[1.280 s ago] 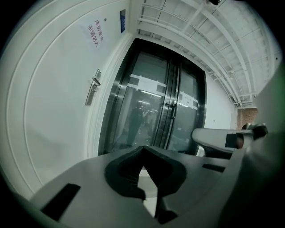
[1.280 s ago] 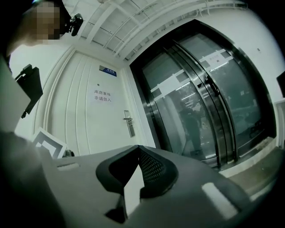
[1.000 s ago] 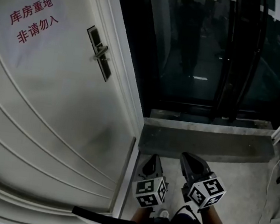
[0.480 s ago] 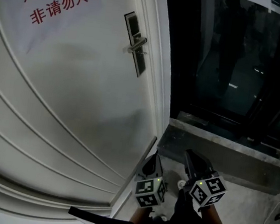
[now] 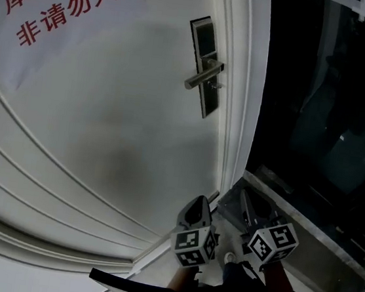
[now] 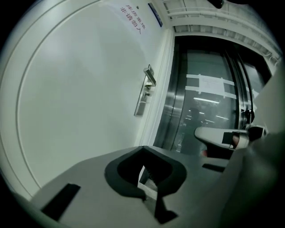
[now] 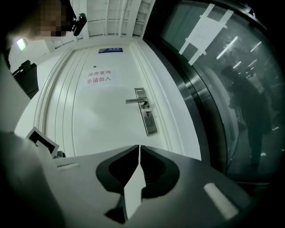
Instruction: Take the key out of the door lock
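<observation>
The head view has swung toward the door [image 5: 104,139], which now fills most of the picture. The lock plate [image 5: 205,65] and its handle [image 5: 202,78] have shifted from the upper left to the top middle and show larger. The red-lettered sign [image 5: 53,14] now runs off the top left corner. The dark glass [image 5: 331,114] has narrowed to the right side, and the sill [image 5: 304,230] now slants.

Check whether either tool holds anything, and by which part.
Nothing is held: the left tool and the right tool both have their jaws together and empty, low down and well short of the door lock.
</observation>
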